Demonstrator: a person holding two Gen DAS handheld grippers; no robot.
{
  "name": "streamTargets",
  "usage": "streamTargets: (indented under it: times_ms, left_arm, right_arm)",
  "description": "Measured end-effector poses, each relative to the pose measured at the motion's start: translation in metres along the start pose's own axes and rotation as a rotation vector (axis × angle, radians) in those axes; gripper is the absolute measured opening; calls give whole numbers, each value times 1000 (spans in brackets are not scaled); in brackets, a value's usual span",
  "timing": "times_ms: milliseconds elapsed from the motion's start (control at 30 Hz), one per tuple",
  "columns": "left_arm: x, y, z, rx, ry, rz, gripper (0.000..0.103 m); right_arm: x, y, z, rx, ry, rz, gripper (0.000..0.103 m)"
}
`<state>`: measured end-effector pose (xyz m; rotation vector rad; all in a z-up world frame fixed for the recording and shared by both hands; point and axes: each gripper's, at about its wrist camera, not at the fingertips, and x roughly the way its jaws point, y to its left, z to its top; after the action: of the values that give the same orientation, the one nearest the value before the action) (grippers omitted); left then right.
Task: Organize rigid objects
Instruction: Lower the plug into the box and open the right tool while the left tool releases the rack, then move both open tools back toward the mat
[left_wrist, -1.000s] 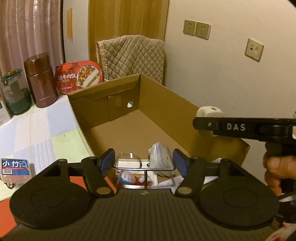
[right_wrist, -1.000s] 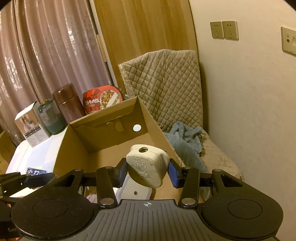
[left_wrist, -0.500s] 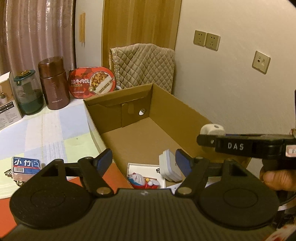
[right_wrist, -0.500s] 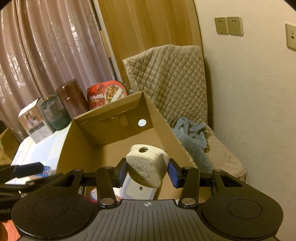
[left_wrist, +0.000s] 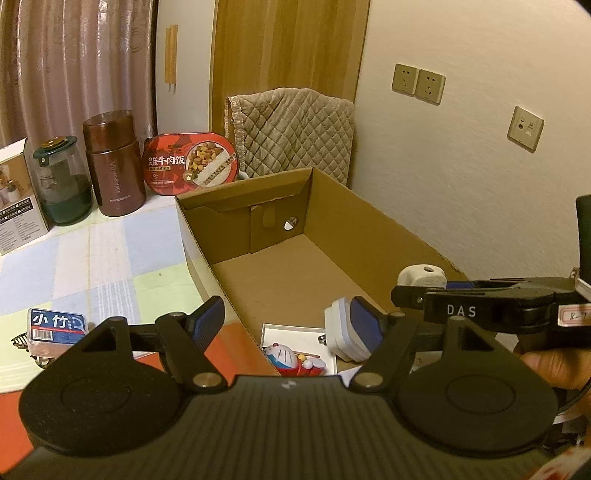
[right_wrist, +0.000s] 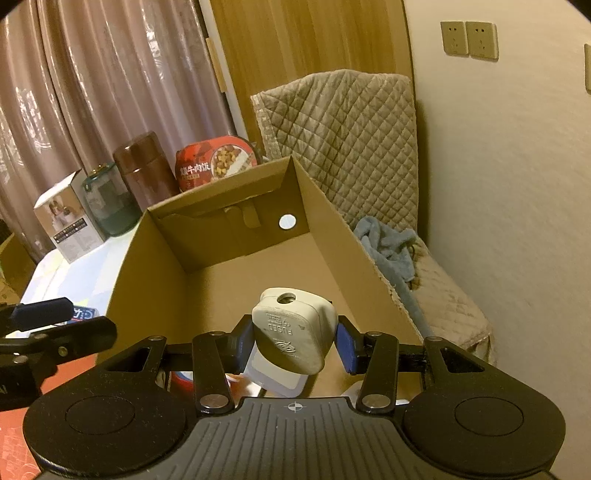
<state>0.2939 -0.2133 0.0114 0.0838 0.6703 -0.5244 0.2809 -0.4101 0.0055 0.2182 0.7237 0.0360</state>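
Above the open brown cardboard box (right_wrist: 236, 280), the right gripper (right_wrist: 295, 341) is clamping a white fused plug (right_wrist: 293, 334), probably needing lowering and release, while the left gripper (left_wrist: 288, 321) is hovering wide open, empty.

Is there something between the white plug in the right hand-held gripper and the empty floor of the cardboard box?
Nothing visible blocks it. The right hand-held gripper holds the white plug over the open cardboard box. The bare floor lies ahead; a white adapter and a toy figure lie only at the near end.
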Motion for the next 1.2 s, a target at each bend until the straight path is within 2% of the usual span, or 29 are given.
streamTargets:
  times_ms: [133,167,200,267,733,1200]
  left_arm:
    - [-1,2,-1,-9,-4,3,71]
    - [-1,2,-1,-9,-4,5,71]
    - [-1,3,-1,-9,-5,8,71]
    - [-2,6,-2,-15,-7,12,71]
    - [-21,32,-9,-52,-16,53,71]
    - [-68,82,-15,-92,-61,169,71]
  right_arm:
    - [-2,2,1,-15,-29,-27,44]
    - [-3,3,2,-24,-45,-36,47]
    - [-6,4,2,-31,-65,-44,59]
    - [-10,5,3,-33,-93,-41,69]
    - [-17,27,4,-64,-101,-6,69]
    - [-27,82,1,-113,-140,62,69]
